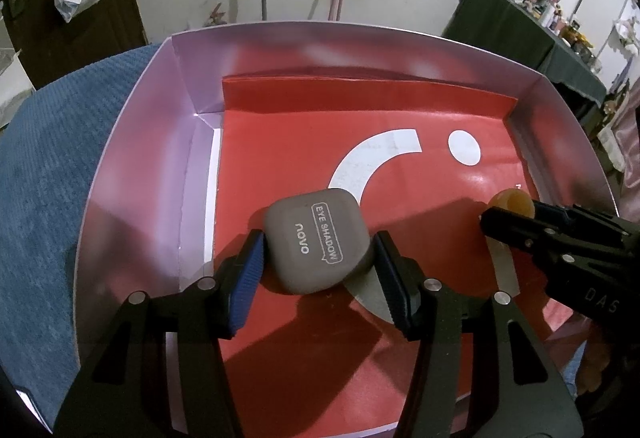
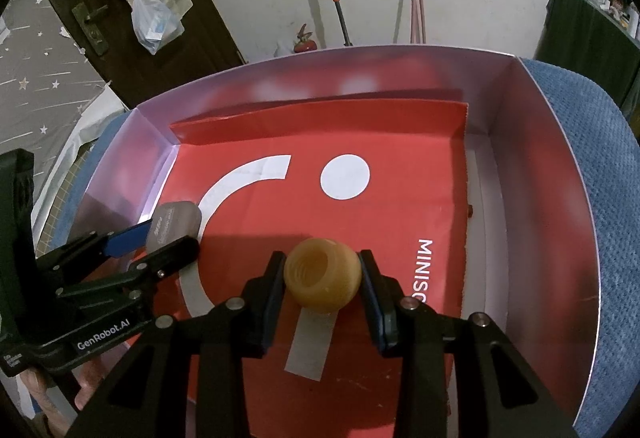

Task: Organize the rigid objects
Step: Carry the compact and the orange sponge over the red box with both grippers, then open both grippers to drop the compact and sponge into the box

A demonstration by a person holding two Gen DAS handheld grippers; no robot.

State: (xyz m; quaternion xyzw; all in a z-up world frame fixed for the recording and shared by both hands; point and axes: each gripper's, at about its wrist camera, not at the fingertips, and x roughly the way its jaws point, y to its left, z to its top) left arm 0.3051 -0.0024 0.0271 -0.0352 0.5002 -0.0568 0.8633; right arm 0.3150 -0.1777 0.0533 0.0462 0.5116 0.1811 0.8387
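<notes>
Left gripper nearest the lens, jaws clamped on grey eyeshadow compact, blue pads pressing its two opposite sides. Compact low over red liner, left part of white box; touching the liner or just above it, cannot tell. Lid printed "EYE SHADOW" and "novo". Same grip seen side-on from right wrist view: compact at far left, pinched between the blue pad and black finger.

Right of that, right gripper with jaws closed on tan hollow ball, one pad on each side, threaded hole facing the camera. Ball over the liner's near-centre, above a pale grey strip of the printed logo; contact with the liner not clear. From left wrist view only the ball's top shows past the black fingers, at right.

White dot on liner further back, well apart from both objects. Box on blue textured cloth.
</notes>
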